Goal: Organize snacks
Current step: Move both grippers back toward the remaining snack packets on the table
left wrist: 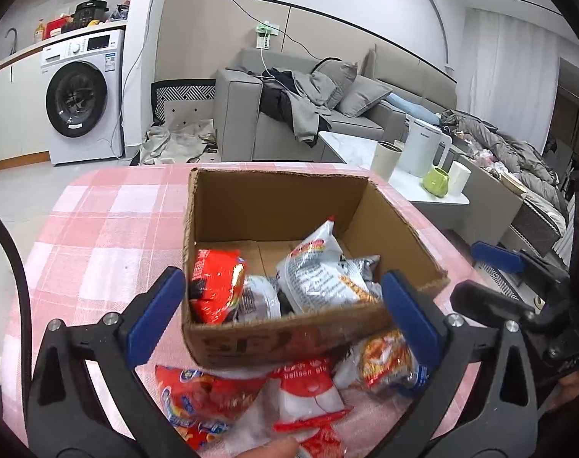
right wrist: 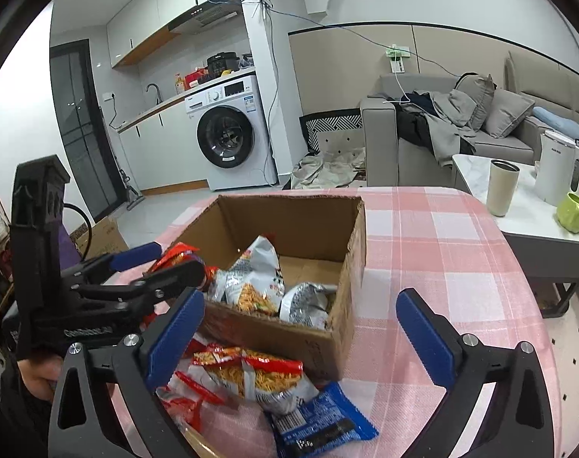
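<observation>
Left wrist view: the left gripper stands wide open with nothing between its blue pads, which straddle the near wall of an open cardboard box. The box sits on a surface under a pink checked cloth. Inside, a red packet leans upright at the left. A silver-white packet stands tilted, its long axis running from the near floor up toward the far wall. A smaller silver packet is wedged between them, half covered. In front of the box lies a loose pile of packets, blurred and cut off by the frame's lower edge, so their print is hard to read. A fingertip pokes in at the bottom. At the right edge the right gripper shows only in part.

Right wrist view: the right gripper is also fully spread and holds nothing; its right pad hangs over bare cloth beside the box. This view alone shows a blue packet lying flat by the box's near corner, next to a noodle packet lying crosswise. The left gripper crosses in from the left and hides the red packet almost wholly. A hand grips its handle. In the box, a round silver packet lies against the right wall.
</observation>
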`<action>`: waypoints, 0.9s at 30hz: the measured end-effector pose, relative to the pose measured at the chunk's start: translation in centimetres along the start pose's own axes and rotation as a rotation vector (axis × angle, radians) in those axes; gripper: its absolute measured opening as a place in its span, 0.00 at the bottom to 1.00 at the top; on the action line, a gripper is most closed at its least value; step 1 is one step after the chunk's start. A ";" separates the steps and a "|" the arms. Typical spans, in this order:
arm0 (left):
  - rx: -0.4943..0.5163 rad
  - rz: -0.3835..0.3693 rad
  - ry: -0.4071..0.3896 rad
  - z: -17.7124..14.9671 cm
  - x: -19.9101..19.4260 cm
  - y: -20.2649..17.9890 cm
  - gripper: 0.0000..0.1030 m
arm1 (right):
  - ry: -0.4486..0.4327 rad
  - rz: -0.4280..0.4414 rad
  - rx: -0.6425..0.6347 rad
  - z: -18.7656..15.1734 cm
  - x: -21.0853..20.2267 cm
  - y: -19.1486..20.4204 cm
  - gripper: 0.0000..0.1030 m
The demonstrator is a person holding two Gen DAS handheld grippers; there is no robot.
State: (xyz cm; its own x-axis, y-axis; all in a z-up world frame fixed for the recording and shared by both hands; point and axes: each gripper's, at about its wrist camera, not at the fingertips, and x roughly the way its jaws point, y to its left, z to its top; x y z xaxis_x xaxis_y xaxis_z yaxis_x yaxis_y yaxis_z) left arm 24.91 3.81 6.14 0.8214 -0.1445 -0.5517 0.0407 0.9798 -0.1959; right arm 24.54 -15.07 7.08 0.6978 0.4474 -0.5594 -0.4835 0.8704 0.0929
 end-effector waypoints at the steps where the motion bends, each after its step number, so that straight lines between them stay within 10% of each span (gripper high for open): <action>1: 0.006 0.006 0.005 -0.2 -0.3 0.0 0.99 | 0.001 -0.002 0.001 -0.2 -0.2 -0.2 0.99; 27: 0.008 0.073 0.055 -4.9 -5.8 2.1 0.99 | 0.086 -0.019 0.025 -4.7 -1.2 -2.0 1.00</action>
State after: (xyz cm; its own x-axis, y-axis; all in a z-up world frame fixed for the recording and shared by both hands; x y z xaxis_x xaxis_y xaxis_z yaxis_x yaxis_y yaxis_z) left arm 17.42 6.00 4.99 0.7898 -0.0801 -0.6081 -0.0131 0.9890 -0.1472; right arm 22.24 -18.34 3.70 0.6584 0.4125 -0.6295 -0.4568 0.8838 0.1013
